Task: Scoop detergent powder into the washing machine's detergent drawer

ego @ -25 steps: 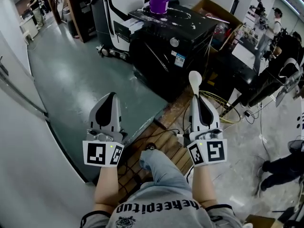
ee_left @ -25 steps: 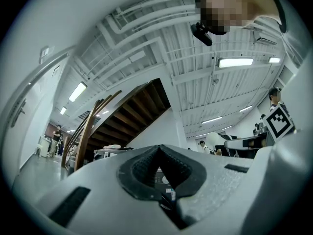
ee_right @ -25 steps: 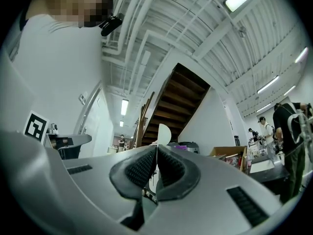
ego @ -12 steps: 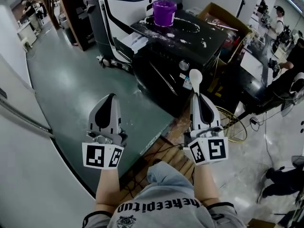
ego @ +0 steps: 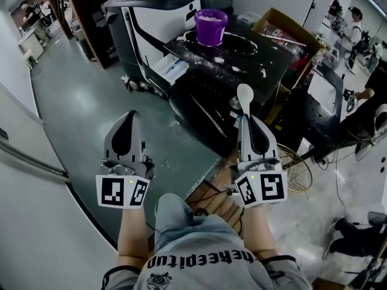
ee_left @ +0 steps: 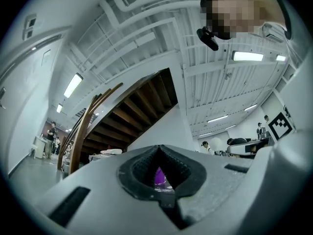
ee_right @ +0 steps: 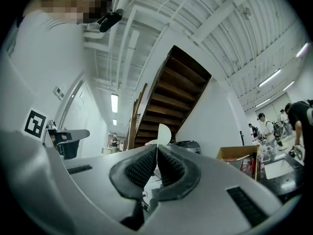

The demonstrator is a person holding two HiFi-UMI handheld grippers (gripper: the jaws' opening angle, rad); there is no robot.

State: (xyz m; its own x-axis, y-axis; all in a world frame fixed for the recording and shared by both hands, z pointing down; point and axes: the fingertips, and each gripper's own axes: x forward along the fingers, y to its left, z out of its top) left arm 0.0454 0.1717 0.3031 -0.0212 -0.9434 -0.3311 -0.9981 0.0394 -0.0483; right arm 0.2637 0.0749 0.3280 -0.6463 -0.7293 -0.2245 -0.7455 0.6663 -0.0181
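Scoop: white spoon (ego: pixel 245 95), bowl up, handle pinched between the right gripper's (ego: pixel 246 117) jaws, held just short of the washing machine (ego: pixel 266 56).
Left gripper (ego: pixel 129 115): jaws pressed together, nothing between them.
Powder: white, heaped in a purple tub (ego: pixel 210 26) on the black machine top, with spills around it.
Detergent drawer (ego: pixel 171 70): white, standing open at the machine's left.
Writing: grey shirt (ego: pixel 205 270) print upside down, not clearly readable.
Room: bare green floor (ego: pixel 78 95) to the left; cardboard box (ego: pixel 284 26) at the far right.

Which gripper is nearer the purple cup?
Right. The right gripper, holding a white spoon, faces the purple cup from the washing machine's front edge; the left gripper is over the floor, farther off.
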